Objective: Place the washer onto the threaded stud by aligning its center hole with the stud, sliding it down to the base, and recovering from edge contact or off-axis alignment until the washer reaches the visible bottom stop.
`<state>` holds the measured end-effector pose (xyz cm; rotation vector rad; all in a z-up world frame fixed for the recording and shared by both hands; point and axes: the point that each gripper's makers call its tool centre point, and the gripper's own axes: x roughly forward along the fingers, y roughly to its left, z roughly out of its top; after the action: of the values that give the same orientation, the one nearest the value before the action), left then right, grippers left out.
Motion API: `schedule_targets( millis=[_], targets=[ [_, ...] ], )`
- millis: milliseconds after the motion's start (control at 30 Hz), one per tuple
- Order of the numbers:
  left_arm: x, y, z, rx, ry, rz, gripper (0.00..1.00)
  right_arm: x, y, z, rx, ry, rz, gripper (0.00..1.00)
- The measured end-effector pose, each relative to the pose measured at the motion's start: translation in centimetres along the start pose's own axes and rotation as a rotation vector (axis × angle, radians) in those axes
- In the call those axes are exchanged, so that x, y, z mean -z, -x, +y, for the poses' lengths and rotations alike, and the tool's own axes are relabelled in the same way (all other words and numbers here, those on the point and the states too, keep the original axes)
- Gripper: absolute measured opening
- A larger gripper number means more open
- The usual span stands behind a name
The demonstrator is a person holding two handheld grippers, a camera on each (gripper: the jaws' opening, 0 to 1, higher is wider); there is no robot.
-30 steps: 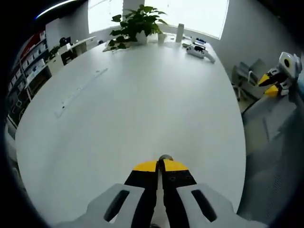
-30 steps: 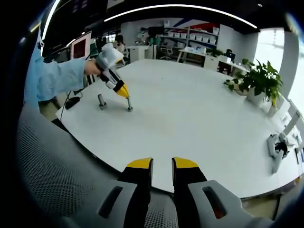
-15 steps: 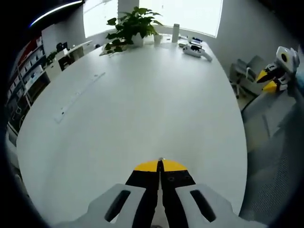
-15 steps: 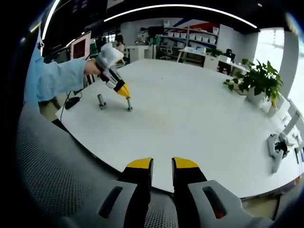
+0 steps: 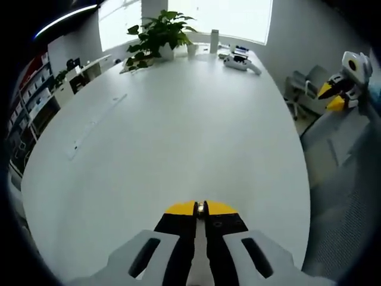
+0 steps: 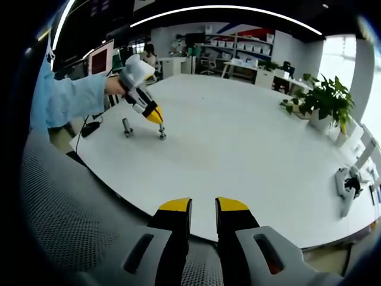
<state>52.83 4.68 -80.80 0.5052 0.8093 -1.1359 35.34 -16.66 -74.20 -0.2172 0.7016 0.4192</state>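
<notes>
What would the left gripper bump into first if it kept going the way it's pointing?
Probably the threaded stud. In the right gripper view, the left gripper tilts down with its yellow tips just above the stud's top, so it, then the white table, comes first. Depth is hard to judge.

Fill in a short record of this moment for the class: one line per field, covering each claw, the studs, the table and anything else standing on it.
left claw: shut, tips just above the nearer stud
right claw: open, holding nothing, back at the table's edge
studs: two upright on the table, one under the left claw, one beside it
washer: too small to tell
table: white, oval
far end: potted plant
</notes>
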Motion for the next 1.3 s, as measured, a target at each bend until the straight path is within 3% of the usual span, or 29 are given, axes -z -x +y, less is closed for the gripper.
schedule_targets(
  millis=[267, 500, 700, 933, 1100, 1233, 1300],
  targets=[
    [-1.3, 2.9, 0.6, -0.062, 0.013, -0.065, 0.03, -0.1, 0.0, 0.2, -0.006, 0.003, -0.005, 0.18],
    [-4.2, 8.9, -0.7, -0.191, 0.0, -0.199, 0.1, -0.5, 0.2, 0.3, -0.007, 0.002, -0.03, 0.18],
    [-5.0, 13.7, -3.1, -0.265, 0.008, -0.252, 0.13, -1.0, 0.5, 0.5, -0.009, 0.002, -0.068, 0.18],
    [-4.1, 19.1, -7.3, -0.379, 0.053, -0.288, 0.15, -1.2, 0.6, 0.7, -0.017, 0.006, -0.09, 0.18],
    [-2.4, 21.1, -9.8, -0.427, 0.105, -0.311, 0.16, -0.8, 0.8, 0.5, -0.023, 0.01, -0.094, 0.18],
    [-0.7, 22.2, -11.8, -0.458, 0.211, -0.359, 0.21, -0.9, 0.7, 0.8, -0.032, 0.02, -0.098, 0.18],
    [0.0, 22.7, -12.6, -0.479, 0.223, -0.385, 0.24, -1.0, 0.7, 0.8, -0.032, 0.02, -0.103, 0.18]
  ],
)
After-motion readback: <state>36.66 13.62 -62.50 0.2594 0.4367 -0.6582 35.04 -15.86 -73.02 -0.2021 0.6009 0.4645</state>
